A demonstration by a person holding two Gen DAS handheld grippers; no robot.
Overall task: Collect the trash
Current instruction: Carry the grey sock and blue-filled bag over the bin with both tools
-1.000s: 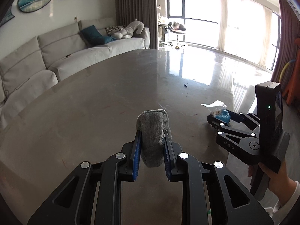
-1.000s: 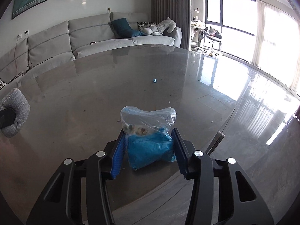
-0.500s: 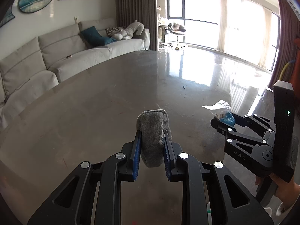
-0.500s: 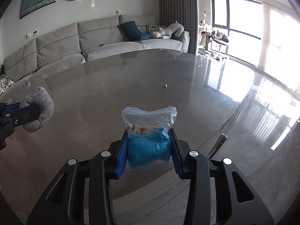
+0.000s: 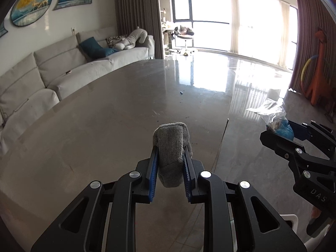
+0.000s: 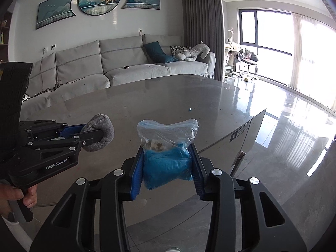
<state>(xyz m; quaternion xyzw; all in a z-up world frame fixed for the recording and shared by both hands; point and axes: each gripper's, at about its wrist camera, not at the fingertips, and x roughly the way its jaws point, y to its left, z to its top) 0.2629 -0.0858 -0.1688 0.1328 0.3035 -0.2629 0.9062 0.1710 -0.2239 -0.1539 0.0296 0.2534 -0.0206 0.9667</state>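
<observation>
Right gripper (image 6: 167, 168) is clamping the clear plastic bag of blue and brown scraps (image 6: 168, 153) and has lifted it off the grey stone table's (image 5: 105, 115) right edge — probably heading binward. Left gripper (image 5: 170, 168) is still pinching the folded grey cloth (image 5: 171, 147) above the near edge.

Colours you see across both views.
Your grey cloth (image 5: 171, 147); clear bag (image 6: 168, 145) with blue contents; glossy grey-brown tabletop (image 5: 94, 121).

Both fisheye cameras sit close behind their own tongs, looking forward over the glossy grey stone worktop (image 5: 109, 113) toward the long grey fabric sofa (image 6: 126, 63). Each catches the other tongs at its frame edge; both share the worktop's far edge and windows.
</observation>
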